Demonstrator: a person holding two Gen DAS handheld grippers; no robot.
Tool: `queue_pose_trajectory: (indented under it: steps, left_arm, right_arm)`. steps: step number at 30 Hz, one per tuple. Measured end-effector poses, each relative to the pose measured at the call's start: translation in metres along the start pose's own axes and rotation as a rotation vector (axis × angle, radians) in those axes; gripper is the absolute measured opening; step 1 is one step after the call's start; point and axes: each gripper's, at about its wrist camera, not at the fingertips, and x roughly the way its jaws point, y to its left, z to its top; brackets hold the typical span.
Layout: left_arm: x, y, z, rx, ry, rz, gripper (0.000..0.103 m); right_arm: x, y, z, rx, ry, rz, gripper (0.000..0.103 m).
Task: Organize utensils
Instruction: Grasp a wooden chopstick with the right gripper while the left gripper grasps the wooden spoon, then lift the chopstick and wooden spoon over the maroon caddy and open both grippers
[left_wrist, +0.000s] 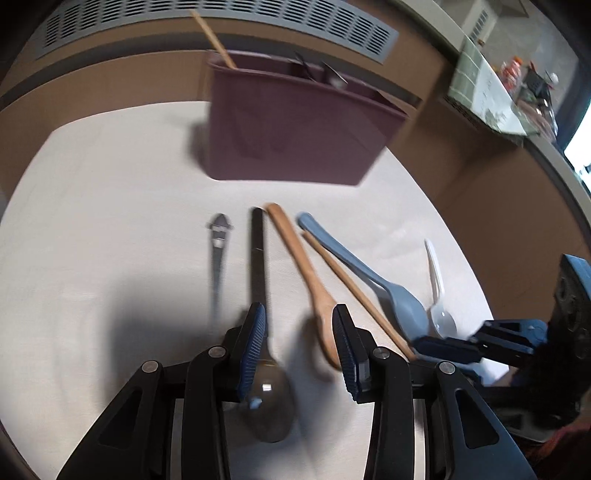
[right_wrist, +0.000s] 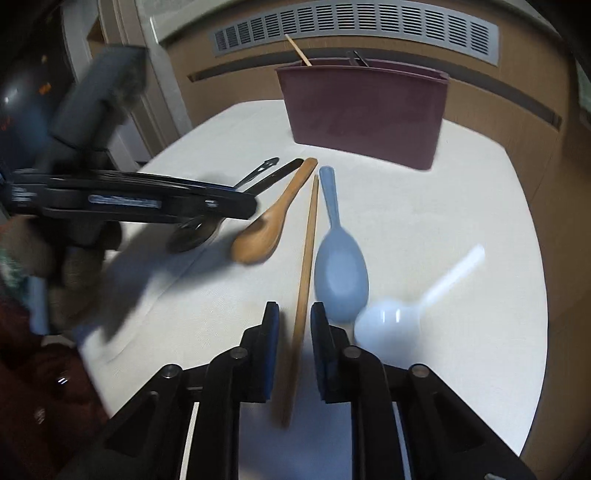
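A maroon utensil holder (left_wrist: 288, 125) (right_wrist: 365, 110) stands at the back of the white table with a chopstick (left_wrist: 216, 38) and dark utensils in it. In front lie a small metal utensil (left_wrist: 219, 251), a black-handled metal spoon (left_wrist: 260, 295), a wooden spoon (left_wrist: 306, 273) (right_wrist: 269, 221), a wooden chopstick (left_wrist: 354, 291) (right_wrist: 306, 273), a blue spoon (left_wrist: 369, 280) (right_wrist: 338, 266) and a white plastic spoon (left_wrist: 437, 295) (right_wrist: 406, 310). My left gripper (left_wrist: 299, 325) is open over the metal spoon and the wooden spoon's bowl. My right gripper (right_wrist: 293, 325) is open, its fingers on either side of the wooden chopstick's near end.
The table's rounded edge (right_wrist: 532, 332) runs along the right, with brown wall panels and a grey vent (right_wrist: 354, 29) behind. The left gripper (right_wrist: 147, 199) shows in the right wrist view over the metal spoon. A cluttered counter (left_wrist: 517, 85) is at far right.
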Motion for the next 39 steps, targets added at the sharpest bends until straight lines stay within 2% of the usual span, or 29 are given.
queue_pose_trajectory:
  steps: [4,5,10,14,17,21,23,25,26,28,35,39]
  left_arm:
    - [-0.011,0.018,0.003,-0.041,-0.028,0.018,0.04]
    - [-0.014,0.022,0.003,-0.051,-0.036,0.019,0.04]
    - [-0.022,0.029,0.003,-0.067,-0.066,0.032,0.04]
    - [-0.023,0.021,0.0,-0.047,-0.08,0.05,0.04]
    - [-0.022,0.012,-0.003,-0.011,-0.085,0.057,0.04]
    - [-0.015,-0.008,-0.002,0.05,-0.095,0.041,0.037]
    - [-0.006,-0.017,0.004,0.068,-0.097,0.036,0.033]
    - [0.01,-0.026,0.015,0.086,-0.067,0.045,0.022]
    - [0.017,-0.028,0.019,0.082,-0.054,0.051,0.02]
    - [0.03,-0.03,0.029,0.062,-0.029,0.073,0.017]
    - [0.064,-0.037,0.049,0.082,0.035,0.25,0.017]
    - [0.072,-0.039,0.059,0.085,0.048,0.273,0.017]
  right_arm:
    - [0.021,-0.001,0.027,-0.039,0.038,-0.036,0.011]
    - [0.025,-0.002,0.033,-0.042,0.047,-0.043,0.005]
    - [0.043,-0.003,0.06,-0.073,0.099,-0.083,0.008]
    - [0.054,0.001,0.071,-0.113,0.08,-0.104,0.007]
    - [0.045,0.0,0.067,-0.101,0.04,-0.128,0.004]
    - [-0.002,-0.024,0.051,0.04,-0.101,-0.13,0.004]
    - [-0.024,-0.039,0.041,0.116,-0.165,-0.148,0.004]
    - [-0.044,-0.053,0.03,0.192,-0.221,-0.155,0.004]
    - [-0.053,-0.061,0.023,0.229,-0.247,-0.159,0.004]
    - [-0.063,-0.069,0.015,0.273,-0.274,-0.155,0.004]
    - [-0.061,-0.076,0.018,0.306,-0.299,-0.139,0.004]
    - [-0.062,-0.073,0.019,0.302,-0.316,-0.13,0.004]
